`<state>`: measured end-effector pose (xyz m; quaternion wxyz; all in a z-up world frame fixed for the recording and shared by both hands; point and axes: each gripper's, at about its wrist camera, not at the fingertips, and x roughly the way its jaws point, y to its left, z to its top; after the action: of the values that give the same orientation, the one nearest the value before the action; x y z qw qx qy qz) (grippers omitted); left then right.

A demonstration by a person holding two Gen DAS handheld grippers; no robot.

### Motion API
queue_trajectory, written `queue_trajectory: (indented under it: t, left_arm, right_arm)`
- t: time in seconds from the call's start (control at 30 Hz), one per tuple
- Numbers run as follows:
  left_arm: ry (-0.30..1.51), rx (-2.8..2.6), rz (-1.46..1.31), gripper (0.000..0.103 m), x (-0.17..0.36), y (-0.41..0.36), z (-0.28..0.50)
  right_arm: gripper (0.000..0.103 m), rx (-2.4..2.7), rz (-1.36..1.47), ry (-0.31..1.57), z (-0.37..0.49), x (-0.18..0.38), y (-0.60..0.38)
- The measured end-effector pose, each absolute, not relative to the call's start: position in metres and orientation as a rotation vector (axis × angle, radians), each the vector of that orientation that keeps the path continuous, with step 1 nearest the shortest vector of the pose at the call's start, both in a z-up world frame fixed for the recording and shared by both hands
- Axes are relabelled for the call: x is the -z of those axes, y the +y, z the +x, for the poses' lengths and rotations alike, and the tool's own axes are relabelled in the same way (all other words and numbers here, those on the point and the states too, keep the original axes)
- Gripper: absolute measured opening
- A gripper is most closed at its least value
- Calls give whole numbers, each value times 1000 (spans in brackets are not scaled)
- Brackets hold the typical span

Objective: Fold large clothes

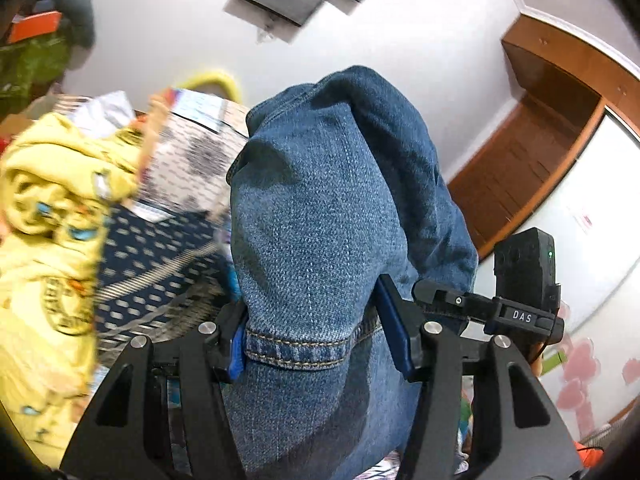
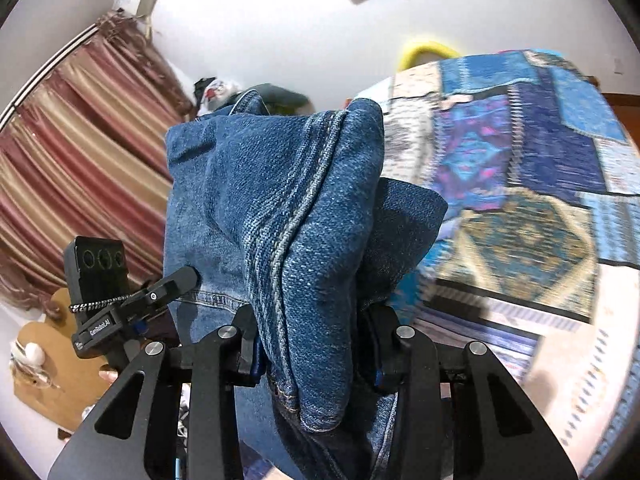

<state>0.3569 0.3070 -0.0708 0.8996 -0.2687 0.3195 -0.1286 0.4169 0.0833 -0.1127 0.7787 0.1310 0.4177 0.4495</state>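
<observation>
Left wrist view puts your left gripper (image 1: pixel 320 336) right at a stitched hem of the jeans (image 1: pixel 320 208): the two jaws are pressed against the denim from either side, clamped on a thick fold just above that orange-threaded hem. The cloth stands up out of the grip and flops over at the top, filling the middle of the view. To your left the room is crowded, with a yellow printed garment (image 1: pixel 44 240) bunched close by and a dark dotted cloth (image 1: pixel 160 252) beside it, both blurred. To your right the space opens toward a white wall (image 1: pixel 400 40) and a brown wooden cabinet (image 1: pixel 532 152) set well back.

On the right wrist view, your right gripper (image 2: pixel 312 352) is likewise clamped on the jeans (image 2: pixel 280 200), its jaws squeezing a bundle where a doubled seam runs down the fold and a hem edge hangs just below the grip. The denim rises ahead and hides what lies directly in front. A patchwork bedspread (image 2: pixel 520 180) in blues and purples fills the right side, close to the cloth's edge; whether the two touch cannot be told. A striped curtain (image 2: pixel 80 140) hangs on the left, well apart, with bare wall between it and the jeans.
</observation>
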Motion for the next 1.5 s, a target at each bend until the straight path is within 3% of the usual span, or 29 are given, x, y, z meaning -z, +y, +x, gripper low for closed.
queue_trajectory:
  t: [0.23,0.53,0.67,0.77,1.07,1.13,1.2,1.27,1.5]
  left_arm:
    - [700,159,-583,55,106,367,374]
    - [909,69,-743,55,231,420,450]
    - [969,27,-766,59,273,428,480]
    - [970,38,-777,61,276,426,483]
    - [992,-77,-506,68,241,394,445]
    - [993,-112,-422,77,237,386,433]
    - [996,-153,-378,86,233,381,416]
    - [1005,-176,-351,86,233,377,404]
    - [1016,-209,-258,86,220,354,366]
  right_arm:
    - [35,-1009,300,988,453,158,154]
    - [35,-884,212,1154,515,249,212]
    - [42,-821,181,1169,538,285,217]
    - [55,-799,184,1160,546,292,209]
    - [60,-742,-26,1032,501,258,199]
    - [64,-726,-84,1006,489,253,196]
    - [78,-715,-129,988,479,253,194]
    - [85,-716,-170,996,472,257,193]
    - [85,-727,-242,1011,440,255,174]
